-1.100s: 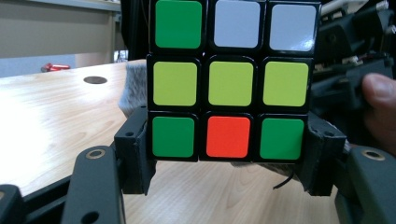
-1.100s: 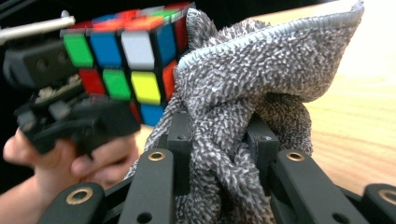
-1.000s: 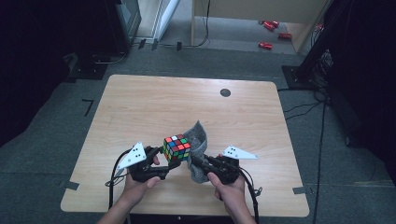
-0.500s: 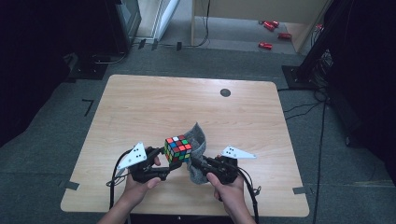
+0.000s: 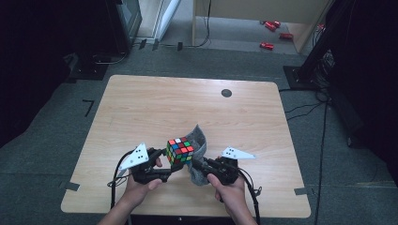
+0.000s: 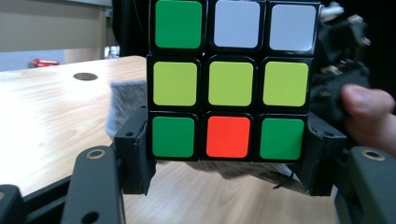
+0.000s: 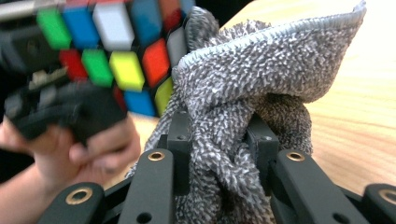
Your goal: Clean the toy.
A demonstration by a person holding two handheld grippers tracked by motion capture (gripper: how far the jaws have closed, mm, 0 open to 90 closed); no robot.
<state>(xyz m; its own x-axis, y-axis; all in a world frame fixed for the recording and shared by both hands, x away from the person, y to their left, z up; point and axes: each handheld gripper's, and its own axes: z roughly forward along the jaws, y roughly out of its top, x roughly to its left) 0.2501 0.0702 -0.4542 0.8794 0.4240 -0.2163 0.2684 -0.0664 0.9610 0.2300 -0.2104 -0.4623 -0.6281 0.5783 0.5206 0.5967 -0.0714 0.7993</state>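
A: Any writing we can read? Brands, labels?

B: None legible. The cube [image 5: 180, 150] has plain coloured stickers. In the left gripper view its near face shows green, white, white on top, three yellow-green in the middle, then green, red, green below.

A: And where do we have it?

B: The left gripper [image 5: 165, 165] pinches it, a jaw pressed against each side of the bottom layer, lifted above the near part of the table [image 5: 141, 108]. The right gripper [image 5: 199, 167] is clamped on a bunched fold of grey cloth [image 5: 199, 140], whose free edge rises just behind and beside the cube. In the right gripper view the cloth seems to meet the cube's corner, though we cannot tell for sure that they touch.

A: What about the surface?

B: A pale wood-grain top with rounded corners and one dark round spot [image 5: 226, 93] near the far edge. Strips of grey tape [image 5: 69, 185] lie on the floor by the near corners.

A: And the room?

B: Grey carpet, dark at both sides. Behind the table stands a light wooden unit [image 5: 263, 10], with cables trailing on the right.

A: Our count?

B: One cube, one cloth, two grippers, two hands. Three small red things [image 5: 272, 33] lie on the floor by that wooden unit; we cannot make out what they are.
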